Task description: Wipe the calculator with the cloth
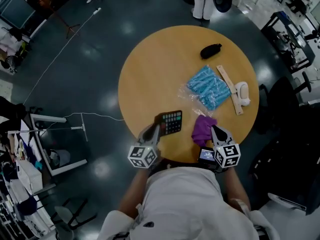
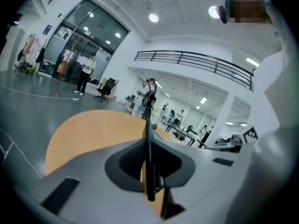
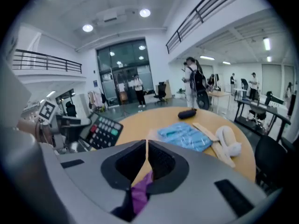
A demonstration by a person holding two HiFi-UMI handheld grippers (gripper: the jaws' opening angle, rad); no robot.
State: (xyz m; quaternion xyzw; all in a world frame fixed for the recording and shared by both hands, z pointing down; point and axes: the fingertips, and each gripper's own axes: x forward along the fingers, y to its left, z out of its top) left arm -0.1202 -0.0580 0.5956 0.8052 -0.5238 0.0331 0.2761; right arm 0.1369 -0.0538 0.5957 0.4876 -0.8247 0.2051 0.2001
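Observation:
The black calculator (image 1: pixel 171 122), with coloured keys, is lifted and tilted above the near edge of the round wooden table (image 1: pixel 155 69). My left gripper (image 1: pixel 157 129) is shut on its left edge. In the left gripper view the calculator (image 2: pixel 149 181) shows edge-on as a thin dark slab pinched between the closed jaws of the left gripper (image 2: pixel 148 148). My right gripper (image 1: pixel 212 129) is shut on a purple cloth (image 1: pixel 202 129), just right of the calculator. The cloth (image 3: pixel 139 192) hangs below the right gripper (image 3: pixel 145 155), and the calculator (image 3: pixel 103 130) stands off to its left.
Farther back on the table lie a blue packet in clear plastic (image 1: pixel 209 86), a wooden strip (image 1: pixel 230 89), a white object (image 1: pixel 243 93) and a black pouch (image 1: pixel 210 50). A person (image 1: pixel 202 1) stands beyond the table. Dark chairs (image 1: pixel 280 99) stand at the right.

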